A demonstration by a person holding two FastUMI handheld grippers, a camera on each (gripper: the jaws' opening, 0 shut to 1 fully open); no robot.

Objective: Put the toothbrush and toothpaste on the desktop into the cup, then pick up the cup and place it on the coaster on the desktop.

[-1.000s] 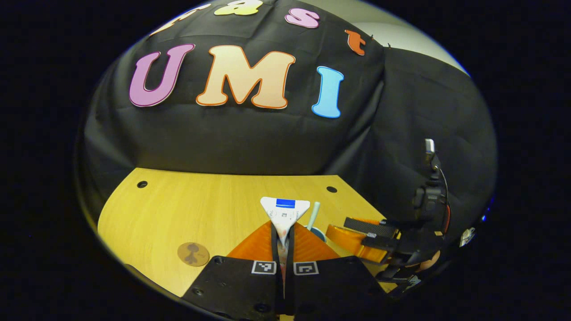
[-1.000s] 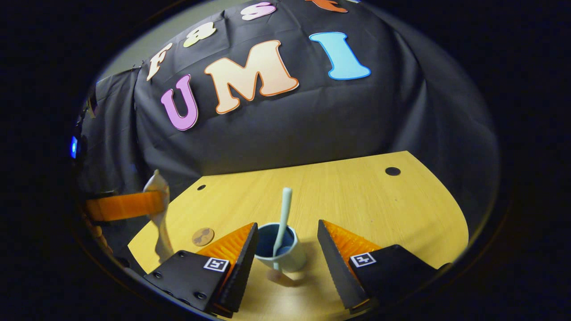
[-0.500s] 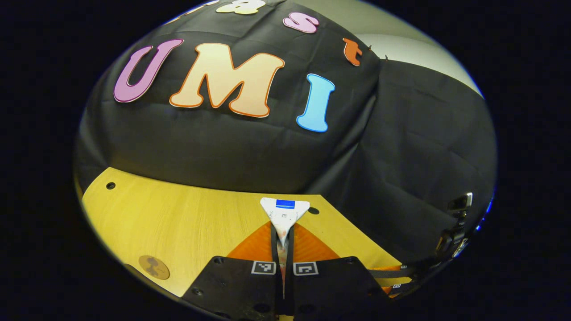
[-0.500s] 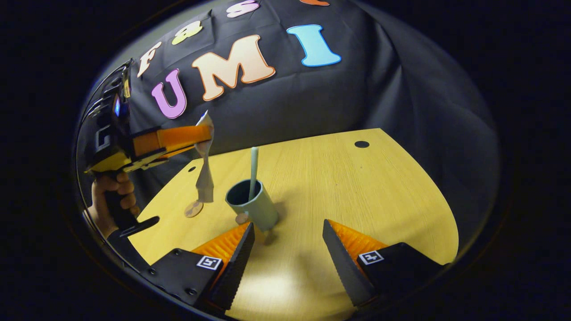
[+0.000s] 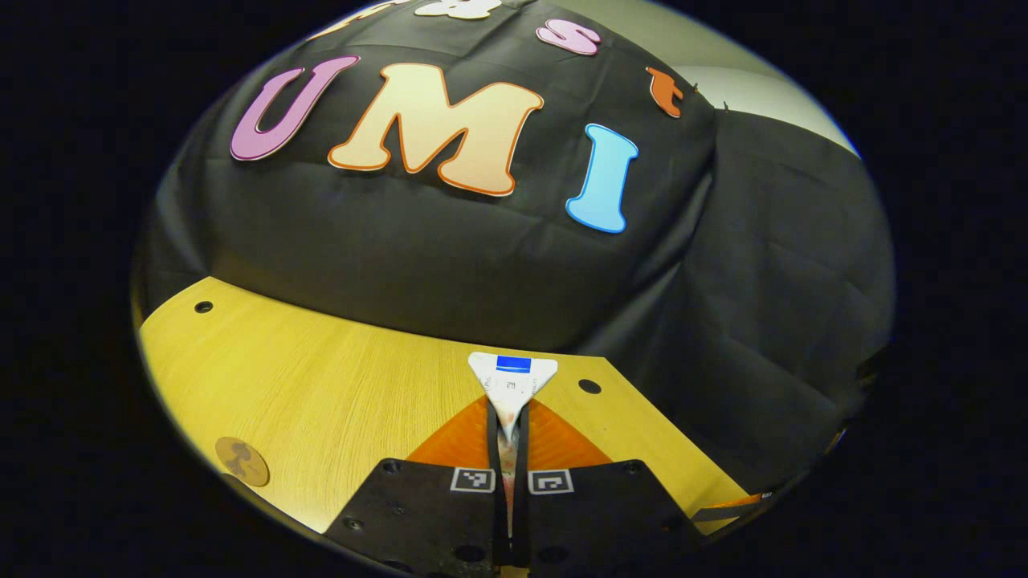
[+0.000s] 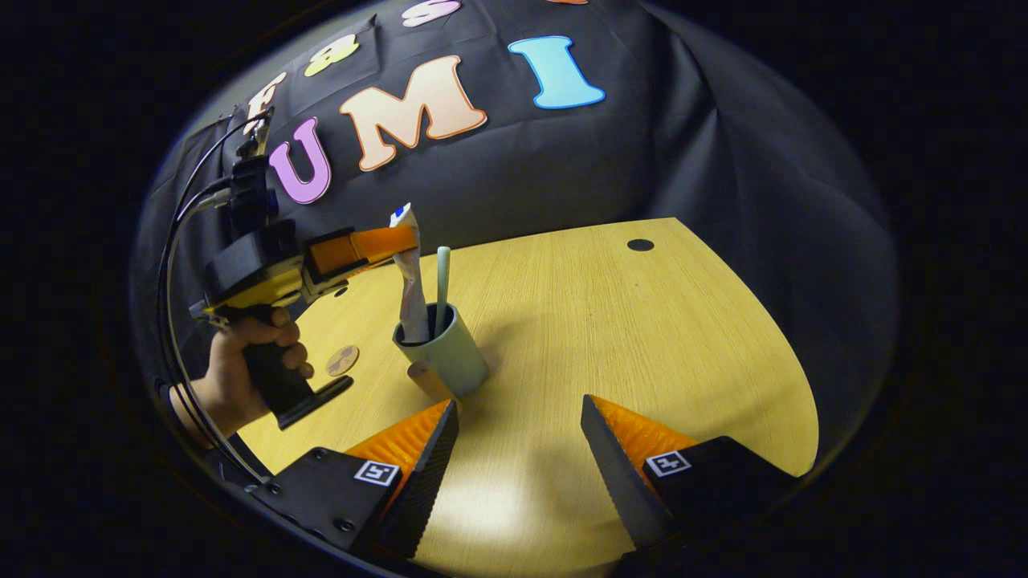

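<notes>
Toothpaste foot hidden in cup, left gripper clamping it

toothbrush, toothpaste in cup; coaster left of cup.

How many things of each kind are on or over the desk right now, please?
Cup: 1
Toothbrush: 1
Toothpaste: 1
Coaster: 1
Hand-held grippers: 2, left, right
Total: 6
</notes>
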